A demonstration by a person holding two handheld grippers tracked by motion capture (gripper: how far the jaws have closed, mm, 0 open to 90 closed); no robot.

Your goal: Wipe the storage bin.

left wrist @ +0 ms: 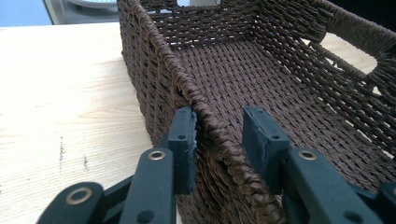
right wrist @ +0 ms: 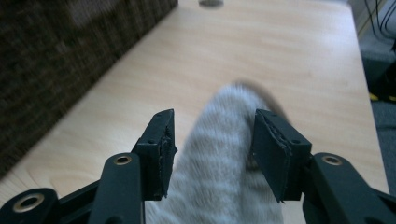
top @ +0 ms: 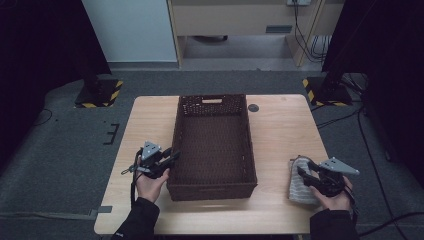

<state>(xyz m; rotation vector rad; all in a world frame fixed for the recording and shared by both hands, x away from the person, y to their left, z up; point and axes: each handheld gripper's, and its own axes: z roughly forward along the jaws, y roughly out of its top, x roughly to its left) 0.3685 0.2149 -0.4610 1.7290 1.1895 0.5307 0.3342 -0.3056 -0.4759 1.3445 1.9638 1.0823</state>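
Observation:
A dark brown woven basket (top: 213, 100) stands empty in the middle of the wooden table (top: 285, 130). My left gripper (top: 172, 157) straddles the basket's left wall near the front corner. In the left gripper view the rim (left wrist: 205, 116) runs between the jaws of the left gripper (left wrist: 218, 135); one pad (left wrist: 184, 140) lies against the outside, the other stands clear inside. A grey striped cloth (top: 298, 187) lies at the table's right front. My right gripper (top: 301, 170) is over it. The cloth (right wrist: 219, 158) bulges between the open jaws of the right gripper (right wrist: 212, 135).
A small dark round disc (top: 253, 107) sits on the table behind the basket's right corner. Two stand bases with yellow-black stripes (top: 97, 92) (top: 325, 92) rest on the floor beyond the table. The basket's side (right wrist: 56, 60) rises left of the right gripper.

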